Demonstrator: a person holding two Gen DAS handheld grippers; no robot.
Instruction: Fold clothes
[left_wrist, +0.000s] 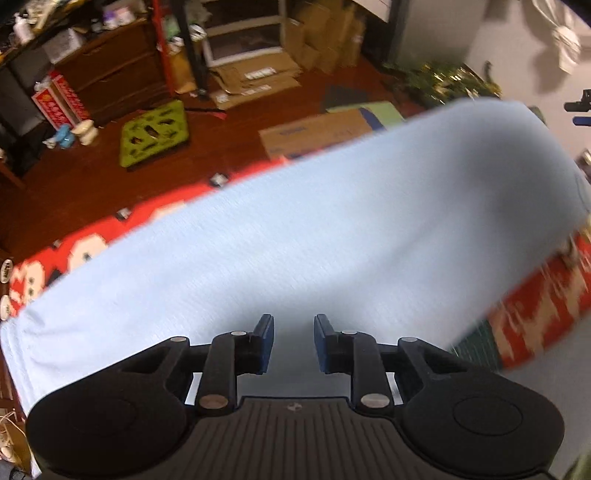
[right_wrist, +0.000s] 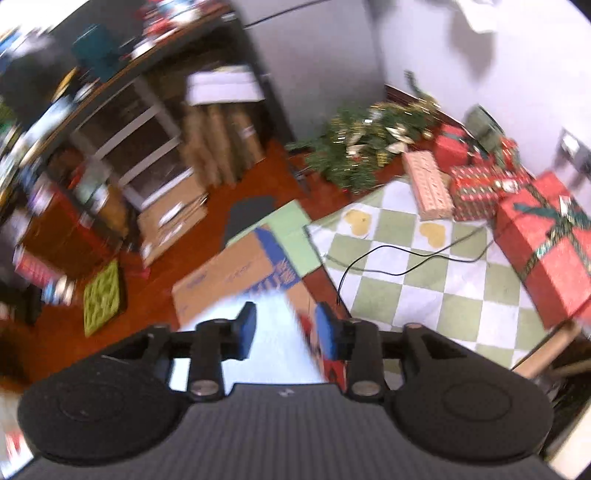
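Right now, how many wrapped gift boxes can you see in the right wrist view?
4, all at the right: a large red box on the checkered mat, a red patterned one, a pink one and a small red one. More may be hidden.

One light blue cloth (left_wrist: 295, 229) lies across one red patterned cover (left_wrist: 535, 306). Two grippers show, left (left_wrist: 293, 343) and right (right_wrist: 285, 334), each with two blue-padded fingers (left_wrist: 266, 341). One green checked mat (right_wrist: 424, 273) sits at two o'clock.
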